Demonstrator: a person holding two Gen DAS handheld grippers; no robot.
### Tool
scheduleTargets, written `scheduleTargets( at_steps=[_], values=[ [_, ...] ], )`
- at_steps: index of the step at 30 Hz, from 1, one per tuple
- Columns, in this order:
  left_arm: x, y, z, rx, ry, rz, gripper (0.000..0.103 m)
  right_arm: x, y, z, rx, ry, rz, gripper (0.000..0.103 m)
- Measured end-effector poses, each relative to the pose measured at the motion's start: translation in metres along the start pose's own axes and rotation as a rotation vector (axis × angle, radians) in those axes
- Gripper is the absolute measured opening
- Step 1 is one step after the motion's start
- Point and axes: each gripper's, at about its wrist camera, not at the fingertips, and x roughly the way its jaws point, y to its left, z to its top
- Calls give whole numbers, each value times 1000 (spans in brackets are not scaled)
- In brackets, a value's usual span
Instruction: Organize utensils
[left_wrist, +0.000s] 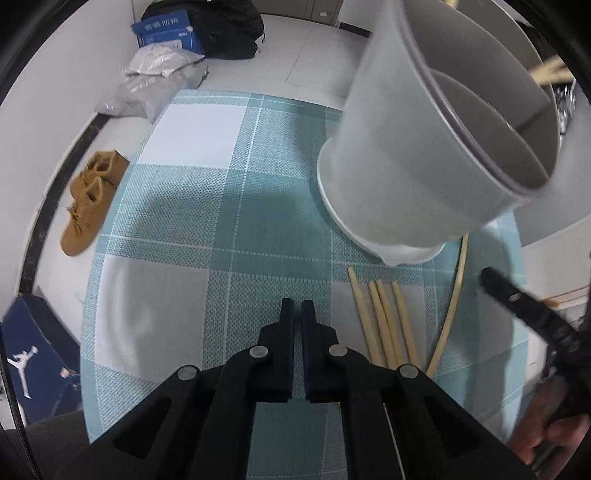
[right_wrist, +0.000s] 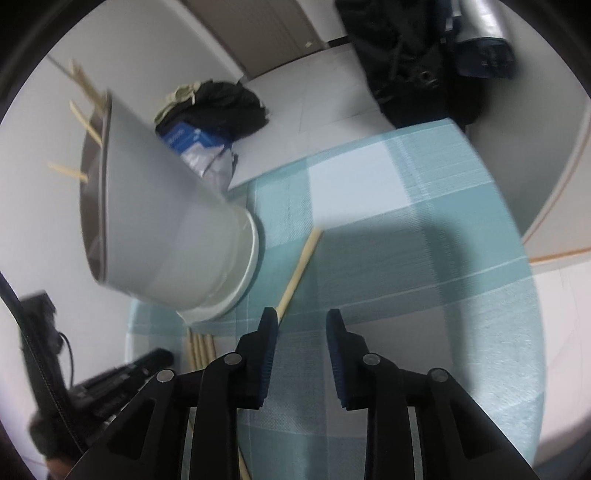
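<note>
A grey utensil holder, divided inside, stands on the checked tablecloth; chopstick ends poke out of its far compartment. Four loose chopsticks lie side by side on the cloth just near of the holder's base, and a single chopstick lies apart on their right, running past the holder's base. The left gripper has its fingers pinched together on nothing, left of the four. The right gripper stands narrowly parted and empty, its left finger over the single chopstick. Brown shoes and bags lie on the floor beyond.
</note>
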Motion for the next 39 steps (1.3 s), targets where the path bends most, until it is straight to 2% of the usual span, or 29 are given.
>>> scheduleTargets(
  at_steps=[5,9,10,12,19,25,29,33,39],
  values=[
    [0,6,2,-27,4,-42,0,15,22,-4,-63,-22,-56,27],
    [-5,12,3,-47,-2,-72,0,22,42,-11,-125,-60,-150,27],
    [-6,16,4,-54,-6,-76,0,23,46,-12,-138,-66,-169,25],
    [-7,22,5,-76,-7,-90,0,29,54,-16,-178,-57,-191,9],
    [-12,32,5,-116,-26,-118,0,26,54,-20,-255,7,-256,5],
    [-16,31,3,-119,-15,-141,0,12,46,-36,-338,122,-254,5],
    [-22,29,0,-121,-30,-151,0,3,52,-59,-423,211,-256,5],
    [-21,30,0,-126,-16,-151,0,1,58,-73,-467,256,-259,8],
    [-17,33,3,-125,-5,-116,0,10,73,-65,-532,247,-271,25]
  ],
)
